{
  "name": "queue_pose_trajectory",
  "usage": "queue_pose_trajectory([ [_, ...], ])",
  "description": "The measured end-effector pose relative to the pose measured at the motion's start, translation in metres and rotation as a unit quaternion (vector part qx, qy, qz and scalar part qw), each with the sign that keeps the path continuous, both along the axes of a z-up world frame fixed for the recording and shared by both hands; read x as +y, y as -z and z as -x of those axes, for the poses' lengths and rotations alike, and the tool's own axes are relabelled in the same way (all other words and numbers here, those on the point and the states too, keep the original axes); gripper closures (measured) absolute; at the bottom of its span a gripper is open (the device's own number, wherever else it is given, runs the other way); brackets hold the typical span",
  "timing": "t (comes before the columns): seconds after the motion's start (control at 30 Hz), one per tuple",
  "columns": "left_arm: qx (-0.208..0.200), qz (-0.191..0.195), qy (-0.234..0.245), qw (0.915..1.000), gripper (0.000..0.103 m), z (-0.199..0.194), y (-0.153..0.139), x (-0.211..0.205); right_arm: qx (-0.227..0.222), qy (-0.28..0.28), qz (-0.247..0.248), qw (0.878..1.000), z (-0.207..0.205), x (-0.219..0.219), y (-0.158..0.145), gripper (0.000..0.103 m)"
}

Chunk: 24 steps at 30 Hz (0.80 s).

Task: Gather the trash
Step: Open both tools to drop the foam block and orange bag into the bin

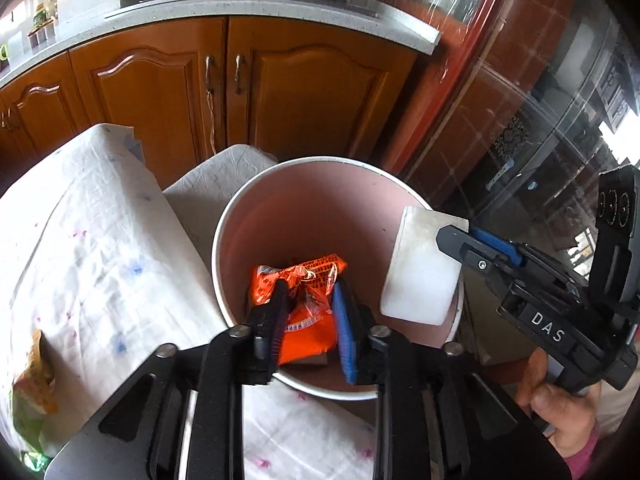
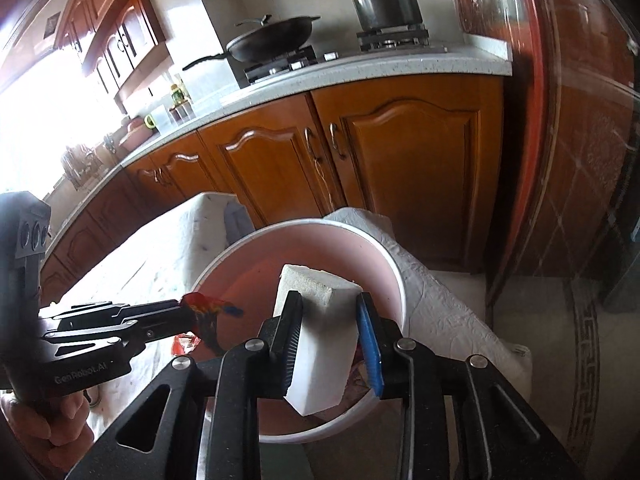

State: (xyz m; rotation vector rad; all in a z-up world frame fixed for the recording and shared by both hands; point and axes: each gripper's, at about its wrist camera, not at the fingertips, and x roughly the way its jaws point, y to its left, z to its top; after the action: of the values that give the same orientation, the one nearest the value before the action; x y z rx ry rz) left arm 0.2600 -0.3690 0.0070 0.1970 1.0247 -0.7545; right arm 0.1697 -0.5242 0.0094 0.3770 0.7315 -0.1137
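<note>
The left gripper (image 1: 308,304) points steeply down into a pink bin (image 1: 240,216), its jaws set narrow with an orange snack wrapper (image 1: 304,312) between them; the black pad lies against the wrapper's left side, while the blue pad on the right stands just beside it with a slight gap, so whether the wrapper is truly gripped cannot be told. The wrapper hangs inside the bin's mouth, just ahead of the fingertips and above the bin's floor. To this gripper's right, the right gripper (image 2: 330,332) reaches over the bin's rim holding a white foam block (image 2: 320,344) edge-up between its pads; the black pad presses on the block's left face, and the blue pad sits at its right edge, though a thin sliver of space seems to show there. The block juts out beyond the fingertips, over the near side of the bin. A hand (image 1: 560,404) wraps the right gripper's handle, and another hand (image 2: 48,428) the left one's. Left of and below the left gripper lies a table under a white patterned cloth (image 1: 92,248), with a yellow-green packet (image 1: 34,384) on it near the left edge of the view. Beyond both grippers stand orange-brown wooden cabinets (image 2: 400,168) under a pale countertop (image 2: 360,72) with a black pan (image 2: 272,38) and a steel pot (image 2: 386,2) on the hob.
</note>
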Motion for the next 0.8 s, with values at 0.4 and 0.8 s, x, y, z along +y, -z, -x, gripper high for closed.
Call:
queue_pose_trajectory([
  [0.4, 0.008, 0.009, -0.012, 0.9999, 0.061, 0.004, 0.005, 0.007, -0.012, 0.016, -0.027, 0.999, 0.01, -0.016, 0.004, 0.044],
  [0.8, -0.024, 0.046, -0.069, 0.9963, 0.048, 0.032, -0.012, 0.067, -0.053, 0.034, -0.043, 0.997, 0.039, -0.004, -0.003, 0.021],
])
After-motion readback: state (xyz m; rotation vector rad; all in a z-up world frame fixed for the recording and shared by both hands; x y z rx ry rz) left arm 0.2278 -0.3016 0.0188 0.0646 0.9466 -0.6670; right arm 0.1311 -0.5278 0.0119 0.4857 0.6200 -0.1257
